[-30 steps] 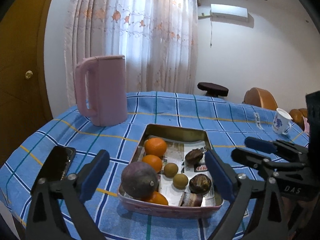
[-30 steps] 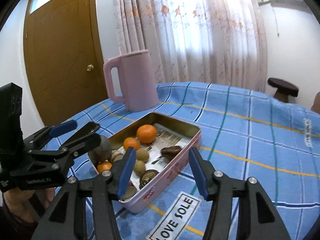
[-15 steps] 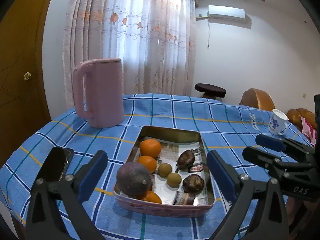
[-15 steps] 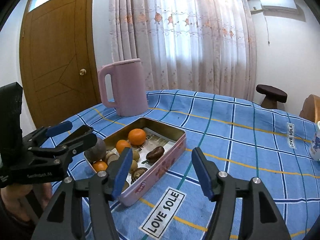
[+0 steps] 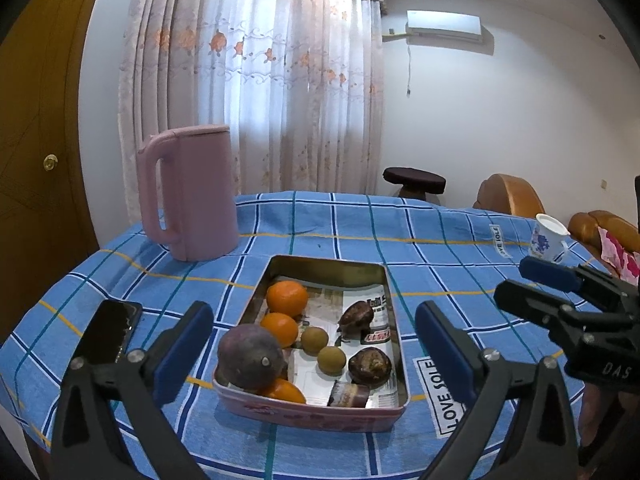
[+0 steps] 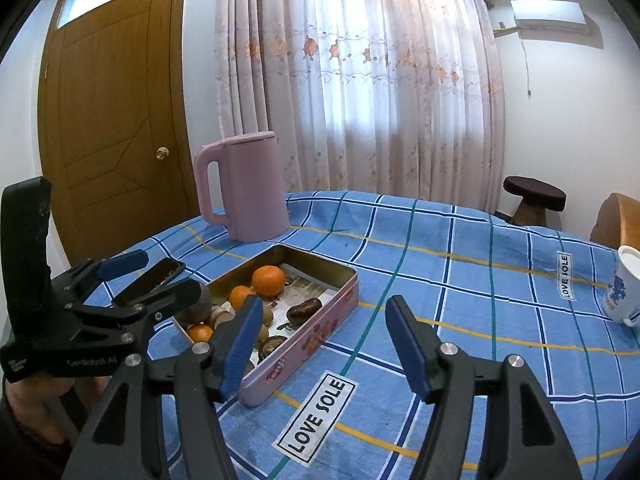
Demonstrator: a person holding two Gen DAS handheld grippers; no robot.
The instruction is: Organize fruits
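A pink metal tin (image 5: 312,414) lined with newspaper sits on the blue checked tablecloth. It holds oranges (image 5: 287,298), a large purple fruit (image 5: 250,356), two small green-brown fruits (image 5: 331,359) and dark brown fruits (image 5: 369,366). My left gripper (image 5: 314,344) is open and empty, held above the tin's near end. My right gripper (image 6: 320,340) is open and empty, to the right of the tin (image 6: 304,344), over bare cloth. Each gripper shows in the other's view: the right one (image 5: 532,284) and the left one (image 6: 148,276).
A pink jug (image 5: 188,196) stands behind the tin at the left. A black phone (image 5: 110,332) lies left of the tin. A white mug with blue print (image 5: 548,238) stands at the far right. A stool (image 5: 414,178) and brown chairs stand beyond the table.
Both grippers have risen and drawn back from the tin, so more of the room shows. Both stay open. The fruits have not moved.
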